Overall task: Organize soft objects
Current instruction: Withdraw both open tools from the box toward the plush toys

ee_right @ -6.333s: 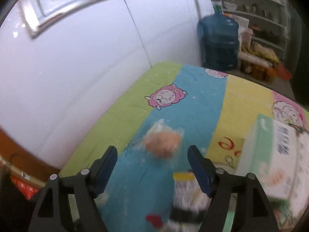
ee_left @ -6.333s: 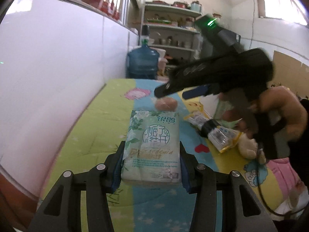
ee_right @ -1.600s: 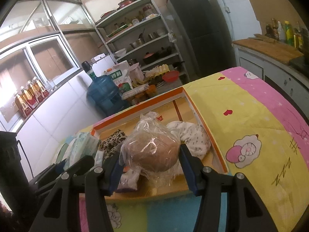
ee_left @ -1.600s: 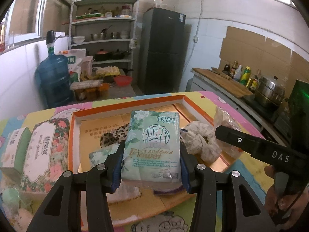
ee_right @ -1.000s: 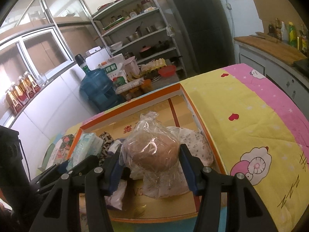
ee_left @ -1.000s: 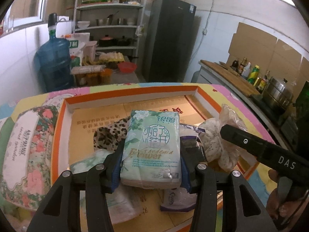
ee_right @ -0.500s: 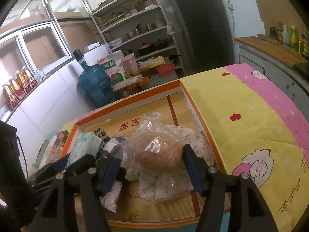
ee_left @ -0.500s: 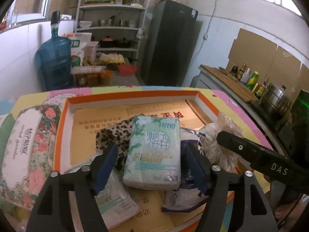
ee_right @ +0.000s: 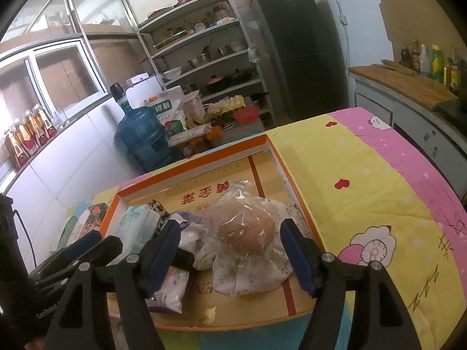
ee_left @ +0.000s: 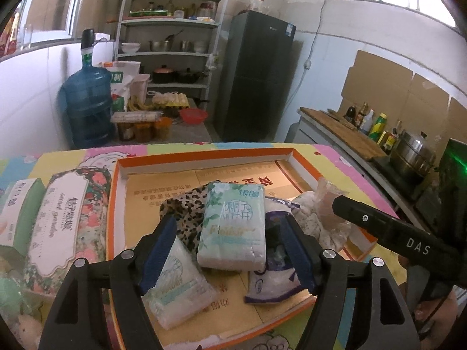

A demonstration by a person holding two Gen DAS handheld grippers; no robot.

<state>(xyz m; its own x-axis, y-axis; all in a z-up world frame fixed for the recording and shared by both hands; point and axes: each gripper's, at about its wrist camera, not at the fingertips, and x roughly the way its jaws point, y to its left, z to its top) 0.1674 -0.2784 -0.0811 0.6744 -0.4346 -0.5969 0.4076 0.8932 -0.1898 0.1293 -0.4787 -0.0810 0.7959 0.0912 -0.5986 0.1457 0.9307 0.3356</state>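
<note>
Tissue pack (ee_left: 232, 224) lies in the tray (ee_left: 204, 162), clear of our wide left gripper (ee_left: 229, 255). Our right gripper (ee_right: 230, 255) is opening around the bagged bun (ee_right: 246, 230).

The far half of the orange-rimmed box (ee_left: 201, 157) lies bare cardboard, open from above. Its near half is crowded with the tissue pack (ee_left: 233, 224), leopard cloth (ee_left: 186, 213) and bagged bun (ee_right: 245, 230).

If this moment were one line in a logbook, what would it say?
left gripper: open, tissue pack released in tray | right gripper: jaws opening, bagged bun resting in tray
</note>
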